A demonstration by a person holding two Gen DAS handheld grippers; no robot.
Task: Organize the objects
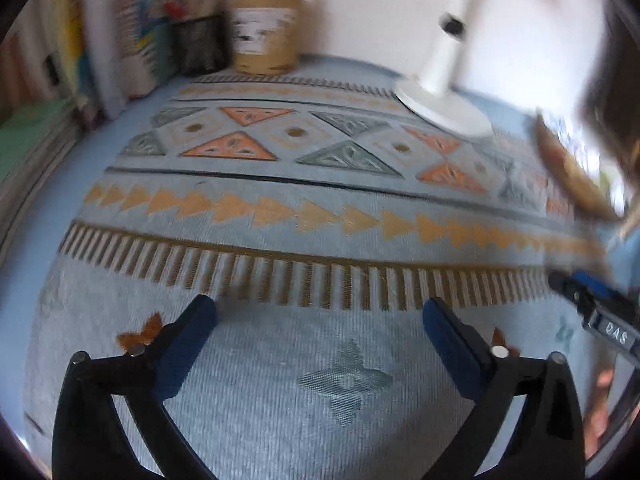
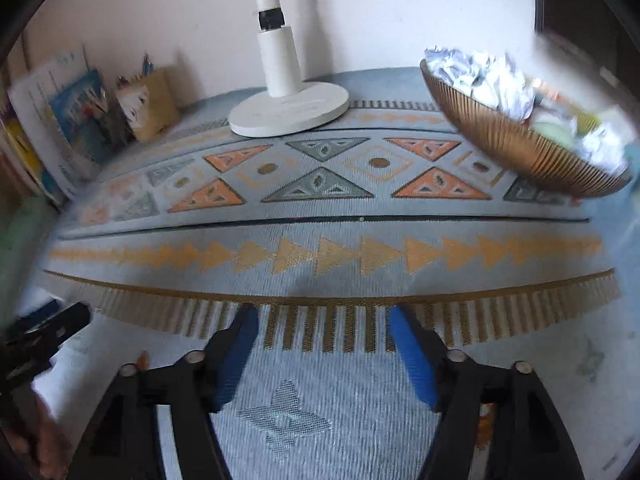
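Item: my left gripper [image 1: 320, 312], jaws spread wide, nothing between them. Item: my right gripper [image 2: 324, 320], jaws parted, likewise empty. Both over the patterned cloth [image 2: 320, 216]. Item: ribbed bowl [image 2: 516, 148] of crumpled paper [image 2: 488, 76], upper right of the right view. Item: white lamp base [image 2: 288, 112], top centre. Item: pen holders [image 1: 264, 40], upper left of the left view.

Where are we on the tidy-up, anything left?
Looks mostly done: crumpled paper sits in the bowl, pens stand in the holders, books line the wall. In hand: nothing; left claw and right claw are open and empty. Left: no loose items visible on the cloth.
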